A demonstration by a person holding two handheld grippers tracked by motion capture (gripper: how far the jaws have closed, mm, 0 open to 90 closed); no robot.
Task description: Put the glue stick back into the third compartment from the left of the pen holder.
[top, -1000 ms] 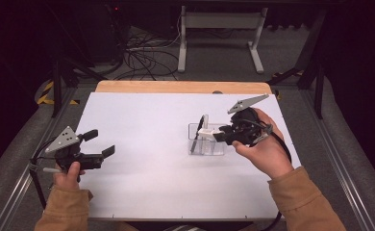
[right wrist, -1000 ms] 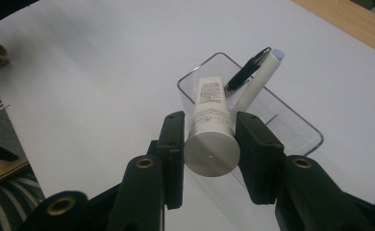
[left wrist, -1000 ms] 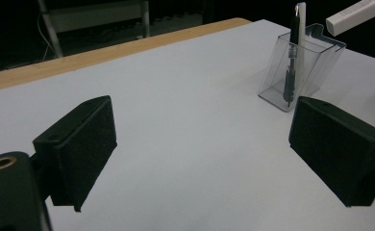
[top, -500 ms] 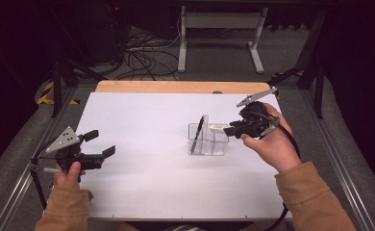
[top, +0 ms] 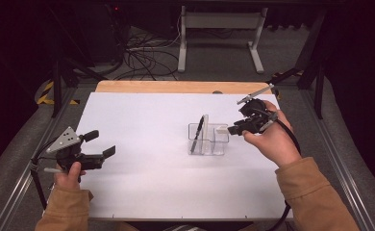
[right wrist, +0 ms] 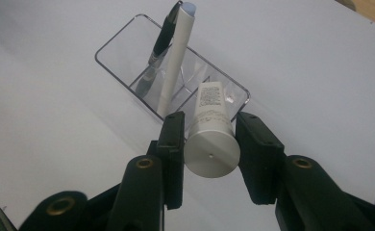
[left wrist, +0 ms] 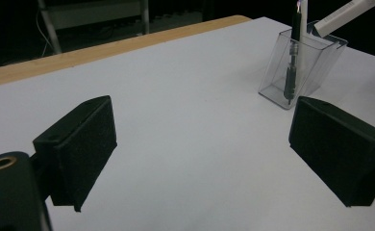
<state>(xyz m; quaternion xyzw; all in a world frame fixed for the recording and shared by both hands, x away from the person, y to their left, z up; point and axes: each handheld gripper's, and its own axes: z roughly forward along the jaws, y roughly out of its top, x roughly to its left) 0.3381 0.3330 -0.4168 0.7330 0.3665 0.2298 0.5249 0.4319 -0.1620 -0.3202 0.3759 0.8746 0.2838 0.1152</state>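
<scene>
The right claw (right wrist: 209, 144) is clamped on a small white plastic tube (right wrist: 210, 134), just above the clear plastic organiser (right wrist: 123, 57); next, lower it into the free compartment; the left claw (top: 95, 144) stands apart.

table (top: 142, 192): white top bare across left half, centre front & far strip; wide room to pass there.
clear holder (top: 202, 144): sole obstacle on the top, right of centre; stands upright.
pens (top: 198, 134): black pen & white pen lean up out of holder's left compartment, stick above rim; block a low pass over it.
right gripper (top: 233, 129): just beside holder's right end, white tube (right wrist: 209, 130) clamped between jaws, tube tip over right compartment; blocks approach from that side.
left gripper (top: 101, 144): near left edge, jaws apart w/ nothing between; well apart from holder, clear lane between.
wooden strip (top: 176, 87): far edge, bare.
</scene>
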